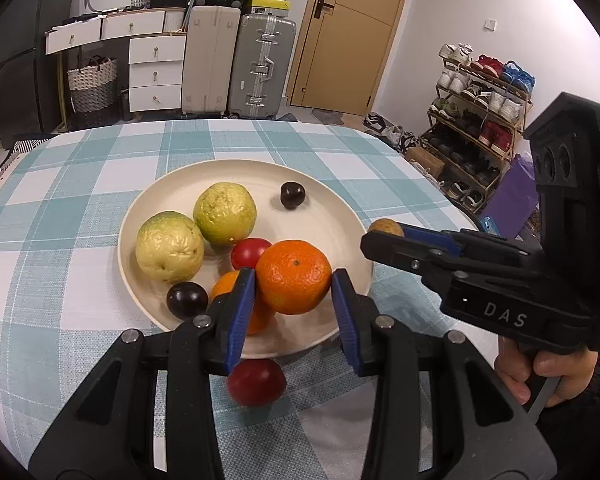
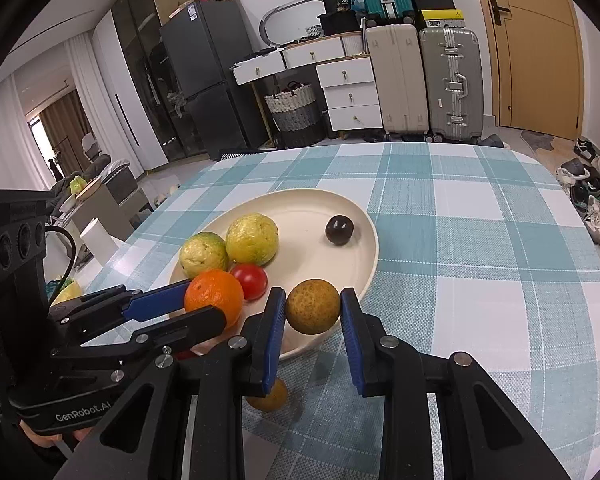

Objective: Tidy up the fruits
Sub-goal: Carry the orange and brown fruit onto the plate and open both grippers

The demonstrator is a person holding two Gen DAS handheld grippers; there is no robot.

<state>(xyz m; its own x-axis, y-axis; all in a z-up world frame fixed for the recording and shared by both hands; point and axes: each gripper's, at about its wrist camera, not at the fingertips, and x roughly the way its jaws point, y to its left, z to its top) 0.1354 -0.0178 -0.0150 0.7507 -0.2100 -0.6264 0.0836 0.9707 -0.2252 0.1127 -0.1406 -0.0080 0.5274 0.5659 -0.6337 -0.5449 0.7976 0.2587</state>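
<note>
Left gripper [image 1: 294, 280] clamps an orange [image 1: 293, 276], right gripper [image 2: 313, 307] clamps a brown fruit [image 2: 312, 306], both over the plate [image 1: 332, 216] for dropping in.

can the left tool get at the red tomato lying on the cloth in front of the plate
Probably not as things stand. The left tool is shut on an orange held over the plate. The tomato lies clear on the cloth right below it, but the orange must be set down first.
</note>
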